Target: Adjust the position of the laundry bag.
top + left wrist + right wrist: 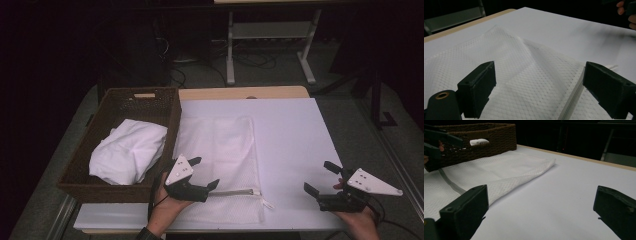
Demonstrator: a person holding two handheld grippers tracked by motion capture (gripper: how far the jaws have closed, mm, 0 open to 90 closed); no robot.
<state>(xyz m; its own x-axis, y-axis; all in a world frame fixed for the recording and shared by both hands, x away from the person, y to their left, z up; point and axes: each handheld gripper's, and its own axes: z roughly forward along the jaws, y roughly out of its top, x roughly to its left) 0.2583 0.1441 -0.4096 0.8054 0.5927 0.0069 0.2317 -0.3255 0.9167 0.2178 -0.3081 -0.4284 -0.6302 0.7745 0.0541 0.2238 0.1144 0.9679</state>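
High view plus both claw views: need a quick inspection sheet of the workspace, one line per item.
Surface: white board on a wood-edged table, bare on its right half.
Job's things: white mesh laundry bag lying flat, zipper along its near edge; white folded cloth inside the wicker basket at left.
Clutter: nothing seen.
Grippers: left claw open over the bag's near edge, holding nothing; right claw open above bare board.
Cables: one trailing from each claw; more on the floor behind the table.
Surroundings: dark room, white desk frame behind.
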